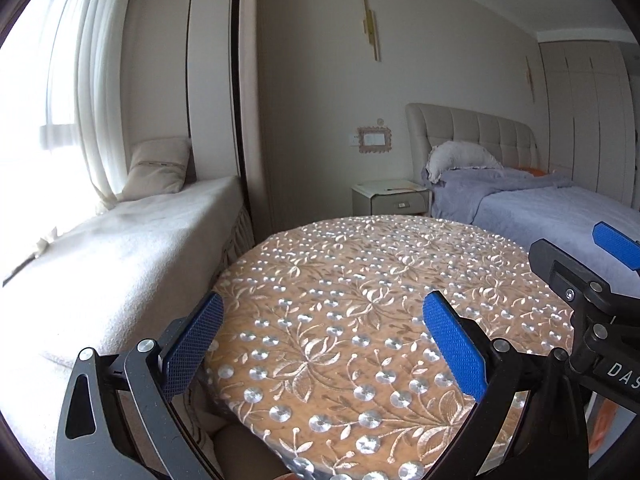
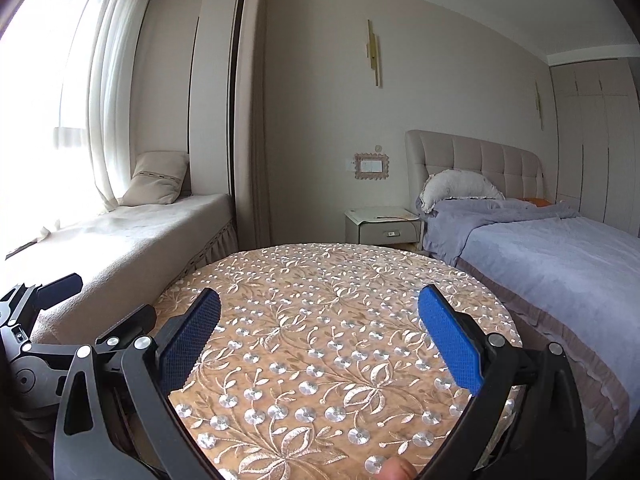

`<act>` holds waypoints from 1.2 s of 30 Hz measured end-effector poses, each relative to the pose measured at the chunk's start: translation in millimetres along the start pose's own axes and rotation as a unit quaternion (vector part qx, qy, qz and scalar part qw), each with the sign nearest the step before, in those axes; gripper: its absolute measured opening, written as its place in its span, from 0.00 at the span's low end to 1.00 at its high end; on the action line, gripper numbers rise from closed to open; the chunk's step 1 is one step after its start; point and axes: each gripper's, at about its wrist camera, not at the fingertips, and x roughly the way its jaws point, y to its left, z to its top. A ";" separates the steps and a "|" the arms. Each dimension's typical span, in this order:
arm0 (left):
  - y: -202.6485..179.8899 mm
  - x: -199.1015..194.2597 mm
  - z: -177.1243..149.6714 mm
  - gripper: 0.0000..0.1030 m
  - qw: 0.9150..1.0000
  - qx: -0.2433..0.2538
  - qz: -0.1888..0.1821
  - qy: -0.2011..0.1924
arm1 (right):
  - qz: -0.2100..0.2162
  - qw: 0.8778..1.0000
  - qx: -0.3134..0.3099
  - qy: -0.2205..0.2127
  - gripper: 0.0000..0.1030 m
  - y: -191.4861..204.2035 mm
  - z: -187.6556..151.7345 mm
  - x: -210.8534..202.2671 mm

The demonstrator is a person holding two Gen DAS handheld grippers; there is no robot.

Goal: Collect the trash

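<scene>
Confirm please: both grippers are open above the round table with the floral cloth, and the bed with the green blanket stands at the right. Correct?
Not quite. The blanket on the bed is lavender-blue, not green, as the right wrist view shows. The rest holds: left gripper and right gripper are open above the round table, bed at right.

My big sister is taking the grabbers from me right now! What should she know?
Left gripper: open, holding nothing, hovering over the round table with the floral cloth.
Right gripper: also open and holding nothing, over the same table, just right of the left one.
Trash: none shows in either view. The table top, the window seat, the nightstand and the bed show no obvious litter; a flat sheet lies on the nightstand, too small to tell what it is.
Done: cannot tell from here.
Left: look around the room for trash and a bin, neither in view.
</scene>
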 end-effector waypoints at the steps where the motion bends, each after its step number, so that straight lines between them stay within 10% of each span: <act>1: -0.3 -0.6 0.1 0.96 1.000 0.000 -0.001 0.000 | -0.001 1.000 0.000 -0.002 0.96 -1.1 0.0 -1.1; 36: -6.8 -7.1 2.3 0.96 1.000 0.007 -0.005 -0.012 | -0.003 1.000 0.001 -0.005 0.96 -1.2 -1.1 -1.5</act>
